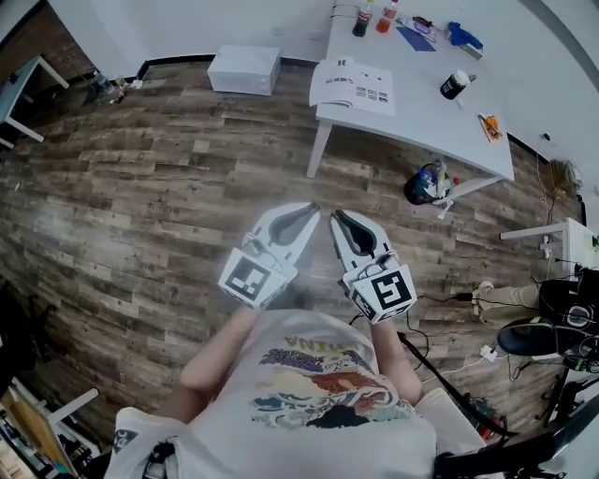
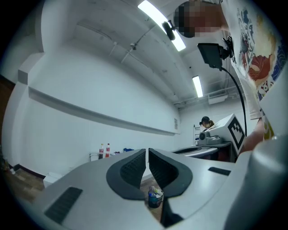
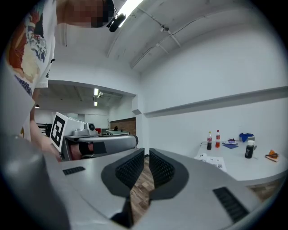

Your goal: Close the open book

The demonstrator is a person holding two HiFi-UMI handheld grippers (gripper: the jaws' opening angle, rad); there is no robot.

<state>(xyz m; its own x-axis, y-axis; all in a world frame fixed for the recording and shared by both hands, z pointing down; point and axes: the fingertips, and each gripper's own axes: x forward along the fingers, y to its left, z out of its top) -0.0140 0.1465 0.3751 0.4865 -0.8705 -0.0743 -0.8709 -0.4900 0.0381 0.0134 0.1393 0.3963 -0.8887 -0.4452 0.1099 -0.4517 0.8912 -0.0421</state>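
A person stands on a wooden floor (image 1: pixel 140 206) and holds two claws out in front at about chest height, side by side and close together, both pointing roughly level toward a white surface (image 1: pixel 421 112). The left claw (image 1: pixel 309 208) has its jaws drawn together to a narrow slit with nothing between them. The right claw (image 1: pixel 335 215), just beside it, is likewise closed to a thin gap and holds nothing. The open book (image 1: pixel 351 86) lies flat with its pages up, well ahead of both claws and slightly to the right of them, on the near left corner of the surface; neither claw touches it. In the right claw's own view the book (image 3: pixel 211 159) sits to the right of the jaws. Beyond the book, at the far end of the surface, stand two bottles (image 1: pixel 374 17), one dark and one reddish. To the right of the book is a black jar with a white lid (image 1: pixel 454 84). A white box (image 1: pixel 244 69) rests on the floor ahead and to the left of the claws. A small bucket of bits (image 1: pixel 428 183) sits on the floor under the surface, to the right of the claws.
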